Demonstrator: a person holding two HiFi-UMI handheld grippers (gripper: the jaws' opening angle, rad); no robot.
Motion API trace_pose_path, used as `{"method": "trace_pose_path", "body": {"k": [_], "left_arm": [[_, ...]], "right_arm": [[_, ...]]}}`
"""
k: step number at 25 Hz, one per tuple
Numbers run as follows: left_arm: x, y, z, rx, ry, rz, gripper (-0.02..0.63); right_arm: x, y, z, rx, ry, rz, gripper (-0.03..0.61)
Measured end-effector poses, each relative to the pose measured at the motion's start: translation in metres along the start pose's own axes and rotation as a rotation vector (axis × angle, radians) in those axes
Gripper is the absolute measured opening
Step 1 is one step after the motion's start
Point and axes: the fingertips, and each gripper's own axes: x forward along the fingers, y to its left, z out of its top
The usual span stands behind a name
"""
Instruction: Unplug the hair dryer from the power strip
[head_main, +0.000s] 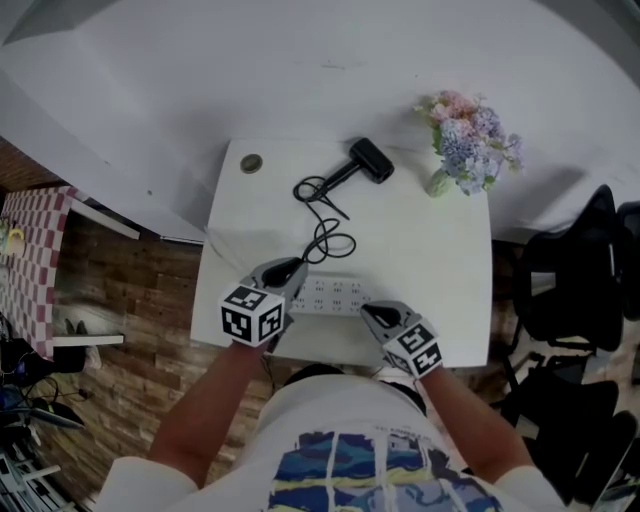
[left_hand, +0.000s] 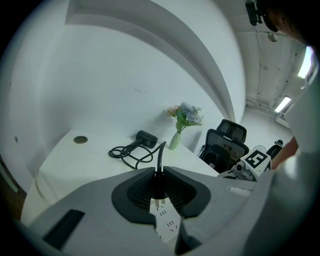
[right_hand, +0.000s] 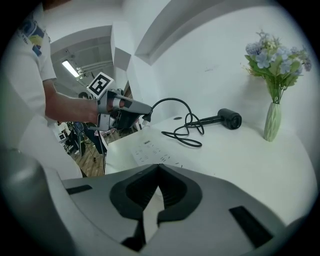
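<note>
A black hair dryer (head_main: 370, 160) lies at the back of the white table (head_main: 440, 260), and its cord (head_main: 330, 235) loops toward me. My left gripper (head_main: 292, 270) is shut on the cord's black plug (left_hand: 158, 181). The plug's prongs hang bare just above the left end of the white power strip (head_main: 335, 295). In the right gripper view the plug (right_hand: 145, 118) is held clear of the strip (right_hand: 150, 150). My right gripper (head_main: 378, 316) is by the strip's right end, jaws shut with nothing seen between them.
A pale vase of flowers (head_main: 465, 140) stands at the table's back right corner. A round grommet (head_main: 250, 163) sits at the back left. A black office chair (head_main: 590, 290) is right of the table, and a checkered table (head_main: 30, 250) stands far left.
</note>
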Motion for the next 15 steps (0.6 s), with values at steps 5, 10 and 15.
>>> {"method": "trace_pose_path", "body": {"k": [5,10,15], "left_arm": [[-0.0013,-0.0008,-0.0011,-0.005,-0.001,0.001,0.048],[-0.0026,-0.0006,-0.0011,-0.010,-0.007,0.002,0.048],[-0.0040,-0.0024,0.0003,-0.006,-0.011,-0.004,0.049]], "right_arm": [[-0.0052,0.0051,0.0054,-0.006,-0.015,0.009,-0.005],[-0.0061,0.0088,0.0082,-0.008,-0.021,0.013,-0.005],[-0.0082,0.0103,0.0071,-0.005,-0.021,0.008,-0.005]]}}
